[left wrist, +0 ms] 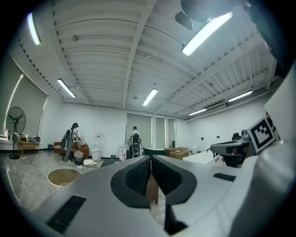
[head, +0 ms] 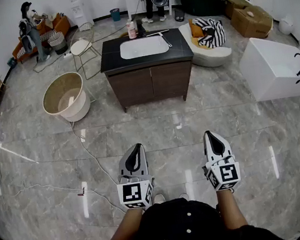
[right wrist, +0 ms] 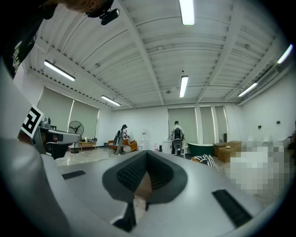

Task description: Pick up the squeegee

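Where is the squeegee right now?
In the head view, the squeegee lies on the dark counter, just right of the white sink, across the room.

Open floor [head: 169,136] runs mid-frame up to the desk [head: 112,57] at upper centre; a round tub [head: 65,99] flanks it left, a white box [head: 274,68] right; a cable [head: 85,149] crosses lower left.
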